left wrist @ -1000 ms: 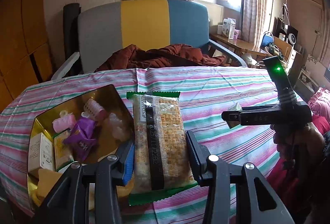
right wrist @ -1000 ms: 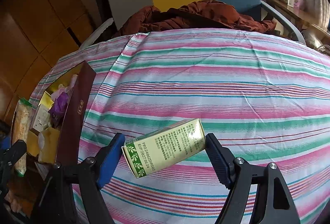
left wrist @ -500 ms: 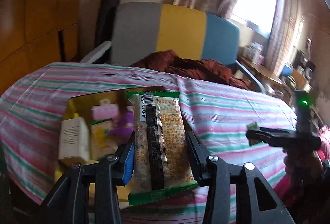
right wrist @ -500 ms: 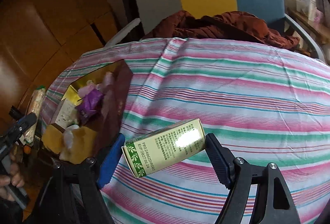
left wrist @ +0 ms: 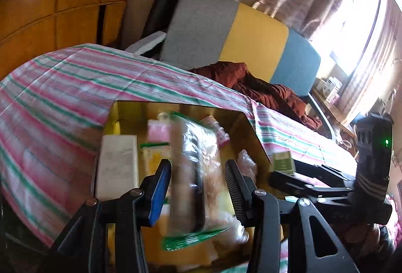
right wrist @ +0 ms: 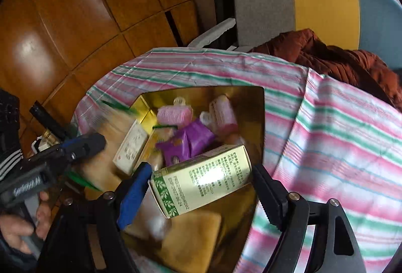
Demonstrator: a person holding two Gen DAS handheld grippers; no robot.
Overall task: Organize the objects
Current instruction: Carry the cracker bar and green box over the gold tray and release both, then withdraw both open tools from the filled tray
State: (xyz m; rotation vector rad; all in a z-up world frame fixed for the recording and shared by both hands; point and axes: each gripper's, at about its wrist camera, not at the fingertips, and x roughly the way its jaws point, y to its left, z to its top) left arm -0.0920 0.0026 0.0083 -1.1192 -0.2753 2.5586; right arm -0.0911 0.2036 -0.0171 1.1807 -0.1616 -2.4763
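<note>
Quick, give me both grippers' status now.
Left gripper: closed on the cracker packet.
Right gripper: closed on the green box.

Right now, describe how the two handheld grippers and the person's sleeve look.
Both are black, angular frames with silver screws. The left gripper and right gripper each pair one blue pad with one ribbed black pad. The right's handle carries a green light and pale stripes. A dark sleeve shows.
</note>
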